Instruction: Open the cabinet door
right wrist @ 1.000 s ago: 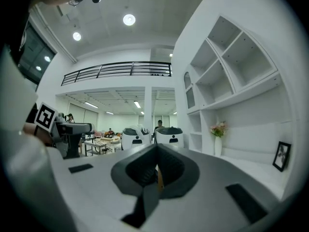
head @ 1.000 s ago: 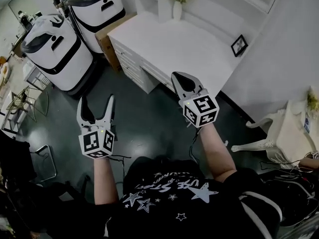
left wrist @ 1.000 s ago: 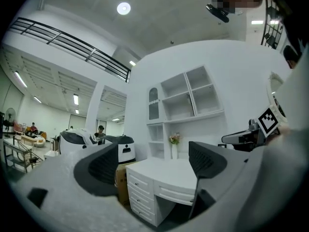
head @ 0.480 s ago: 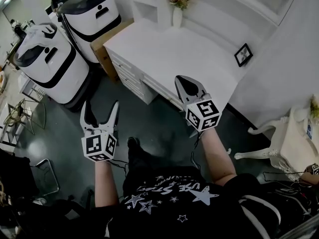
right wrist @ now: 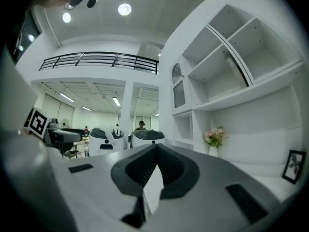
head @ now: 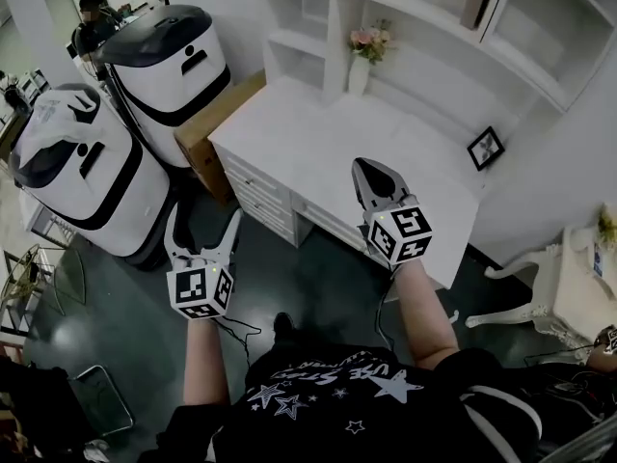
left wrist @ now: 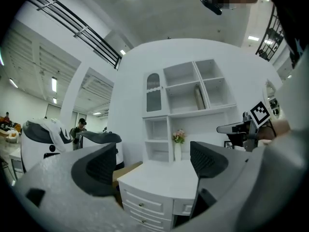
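**Room.** White open-plan hall with a dark glossy floor (head: 308, 278). The right gripper view shows ceiling strip lights and a railed balcony.

**Surface.** White desk with a curved bank of drawers (head: 318, 133); its top is mostly bare. A white vase of pink flowers (head: 362, 58) stands at the back edge. A small black picture frame (head: 485, 149) stands near the right end, by the wall.

**Above the desk.** White shelf unit of open compartments (head: 424, 13).

**Task item.** The cabinet door, a narrow arched glazed panel (left wrist: 152, 92), sits at the shelf unit's upper left, above two open cubbies. It lies flush with the unit's front and is well apart from both grippers.

**Beside the desk.**
- On the left, a brown cardboard box (head: 217, 128) stands against the desk's side.
- Beyond it are two large white-and-black pod-shaped machines (head: 72, 177).
- On the right is a white ornate side table (head: 578, 287).

**Person.** Wears a black T-shirt printed with white stars (head: 357, 403). Both forearms reach forward.

**Left gripper** (head: 203, 222). Held low over the floor, short of the desk, with the marker cube toward the body. The jaws are spread wide with nothing between them; only the distant desk shows in the gap.

**Right gripper** (head: 371, 174). Held higher and further forward, overlapping the desk's front edge in the head view. The jaws are pressed together at the tips and grasp nothing.
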Available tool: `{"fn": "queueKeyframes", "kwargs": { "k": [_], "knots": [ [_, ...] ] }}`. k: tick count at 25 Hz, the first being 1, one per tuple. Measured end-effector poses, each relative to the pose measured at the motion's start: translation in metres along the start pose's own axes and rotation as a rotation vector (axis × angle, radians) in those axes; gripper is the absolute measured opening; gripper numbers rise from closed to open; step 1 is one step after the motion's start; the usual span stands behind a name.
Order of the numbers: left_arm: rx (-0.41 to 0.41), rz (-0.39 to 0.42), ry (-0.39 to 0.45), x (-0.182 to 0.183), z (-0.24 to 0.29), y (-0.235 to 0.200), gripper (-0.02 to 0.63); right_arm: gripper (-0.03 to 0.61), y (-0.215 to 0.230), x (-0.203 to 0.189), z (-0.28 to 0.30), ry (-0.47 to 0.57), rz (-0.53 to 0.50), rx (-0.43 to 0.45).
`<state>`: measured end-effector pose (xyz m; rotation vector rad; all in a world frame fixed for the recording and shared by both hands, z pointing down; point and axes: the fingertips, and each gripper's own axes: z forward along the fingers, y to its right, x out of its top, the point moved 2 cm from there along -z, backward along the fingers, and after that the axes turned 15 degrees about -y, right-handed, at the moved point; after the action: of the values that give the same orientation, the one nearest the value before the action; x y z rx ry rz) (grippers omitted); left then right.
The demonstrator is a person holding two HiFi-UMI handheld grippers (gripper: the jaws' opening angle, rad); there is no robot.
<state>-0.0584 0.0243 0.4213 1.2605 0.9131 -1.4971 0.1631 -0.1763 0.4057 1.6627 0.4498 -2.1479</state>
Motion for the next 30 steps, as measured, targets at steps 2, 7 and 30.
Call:
{"fn": "queueKeyframes", "kwargs": {
  "k": [2,7,30],
  "knots": [
    [-0.013,0.007,0.010,0.008,0.016,-0.030,0.472,0.006,-0.006,0.020,0.026,0.021,-0.011,-0.028],
    [-0.051,0.018,0.024,0.023,0.049,-0.089,0.472,0.006,-0.012,0.058,0.076,0.070,-0.016,-0.096],
    [-0.338,0.216,0.210,0.184,0.252,-0.066,0.472,0.006,0.139,0.221,0.146,0.216,-0.141,-0.338]
  ]
}}
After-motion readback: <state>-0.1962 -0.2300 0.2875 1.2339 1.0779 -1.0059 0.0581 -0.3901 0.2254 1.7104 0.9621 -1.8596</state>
